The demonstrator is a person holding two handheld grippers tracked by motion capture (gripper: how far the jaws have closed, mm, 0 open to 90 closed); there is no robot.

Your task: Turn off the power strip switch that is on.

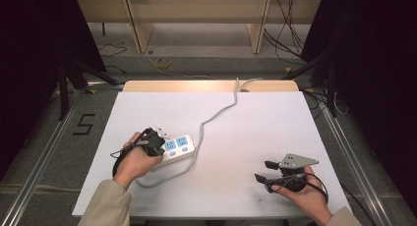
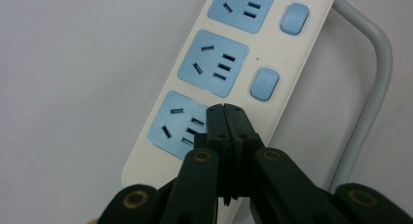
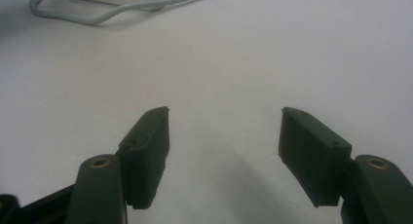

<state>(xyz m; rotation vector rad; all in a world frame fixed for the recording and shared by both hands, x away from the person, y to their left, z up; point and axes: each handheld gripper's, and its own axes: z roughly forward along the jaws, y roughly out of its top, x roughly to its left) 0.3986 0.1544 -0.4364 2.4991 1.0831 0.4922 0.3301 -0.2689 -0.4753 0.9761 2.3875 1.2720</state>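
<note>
- Black left gripper (image 2: 226, 109): jaws pressed together with nothing between them, tips over the nearest blue socket (image 2: 178, 126) of the strip (image 2: 297, 53); whether they touch it cannot be told.
- Left hand (image 1: 136, 159): comes in from the lower left, wrapped around the gripper body, forearm in a beige sleeve (image 1: 105, 206) angled up and right toward the strip.
- Strip: cream, flat on the table (image 1: 246, 118), left of centre; three blue sockets in a row in the left gripper view, with blue switches (image 2: 264, 84) beside them.
- Cord (image 1: 216, 113): grey, loops round the strip's near side, then runs up and off the table's far edge.
- Right gripper (image 3: 224, 114): jaws spread wide, holding nothing, over bare table, well apart from the strip.
- Right hand (image 1: 305, 191): at the lower right, gripper pointing left, grey plate (image 1: 297, 161) on top.
- Table: white top, wooden far edge.
</note>
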